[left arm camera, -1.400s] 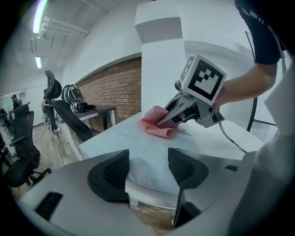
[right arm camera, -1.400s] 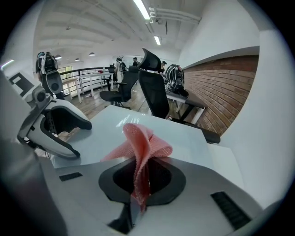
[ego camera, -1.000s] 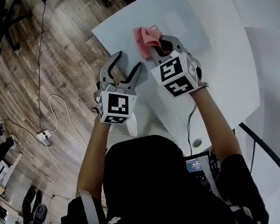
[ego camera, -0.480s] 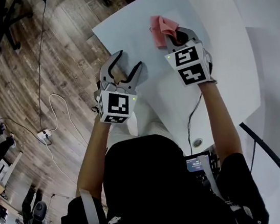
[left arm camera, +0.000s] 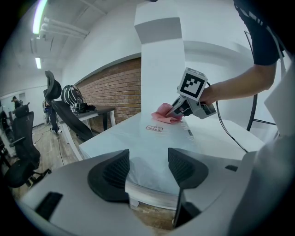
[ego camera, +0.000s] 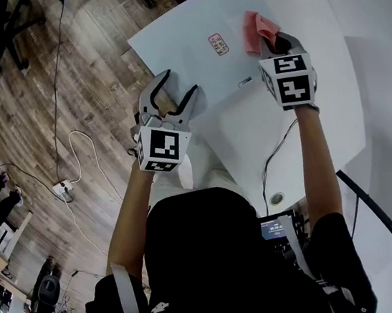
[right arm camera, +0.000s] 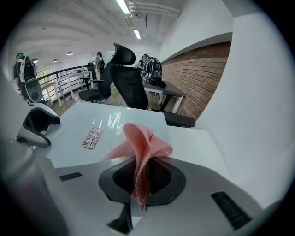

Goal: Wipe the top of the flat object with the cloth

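A white table [ego camera: 338,89] carries the flat object [ego camera: 186,34], a pale wrapped sheet lying toward its far left. The left tongs [ego camera: 180,85] stand apart and empty at the sheet's near edge. The right tongs [ego camera: 275,40] are clamped on the pink cloth [ego camera: 258,29] at the sheet's far right, just right of a small red label [ego camera: 218,43]. A good wipe likely calls for pressing the cloth flat and sweeping in overlapping strokes while the left tongs steady the sheet. No container shows.
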A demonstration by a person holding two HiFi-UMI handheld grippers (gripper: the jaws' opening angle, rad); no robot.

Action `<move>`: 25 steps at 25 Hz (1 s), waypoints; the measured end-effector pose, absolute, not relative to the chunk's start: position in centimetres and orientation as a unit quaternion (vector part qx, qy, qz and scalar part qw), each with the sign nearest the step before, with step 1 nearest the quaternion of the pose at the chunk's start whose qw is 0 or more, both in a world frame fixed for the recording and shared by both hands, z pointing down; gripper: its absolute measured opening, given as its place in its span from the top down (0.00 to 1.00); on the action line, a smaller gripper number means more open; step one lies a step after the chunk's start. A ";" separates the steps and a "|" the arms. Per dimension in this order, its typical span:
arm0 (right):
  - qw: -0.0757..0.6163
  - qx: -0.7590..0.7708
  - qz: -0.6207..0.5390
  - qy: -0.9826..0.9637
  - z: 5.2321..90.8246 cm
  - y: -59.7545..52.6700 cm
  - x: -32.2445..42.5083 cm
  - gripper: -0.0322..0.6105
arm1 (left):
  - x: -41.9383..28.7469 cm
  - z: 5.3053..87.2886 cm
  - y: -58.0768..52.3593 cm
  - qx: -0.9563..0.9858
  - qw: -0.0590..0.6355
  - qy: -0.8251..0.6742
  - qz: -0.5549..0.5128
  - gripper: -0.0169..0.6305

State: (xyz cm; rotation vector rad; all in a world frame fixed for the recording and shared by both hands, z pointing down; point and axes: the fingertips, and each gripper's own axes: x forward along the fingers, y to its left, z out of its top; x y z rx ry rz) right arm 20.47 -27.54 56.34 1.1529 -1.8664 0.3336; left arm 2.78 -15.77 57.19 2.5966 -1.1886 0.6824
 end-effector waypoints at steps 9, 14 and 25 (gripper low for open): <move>0.441 0.473 0.144 -0.749 56.5 -27.8 21.2 0.88 | 2.8 57.3 -15.9 0.880 0.101 -0.402 0.234 0.58; 0.441 0.470 0.139 -0.752 56.4 -27.7 20.7 0.88 | 2.9 57.2 -15.8 0.880 0.101 -0.402 0.231 0.58; 0.428 0.430 0.135 -0.783 56.1 -26.6 15.1 0.88 | 2.9 57.0 -15.8 0.881 0.101 -0.401 0.230 0.58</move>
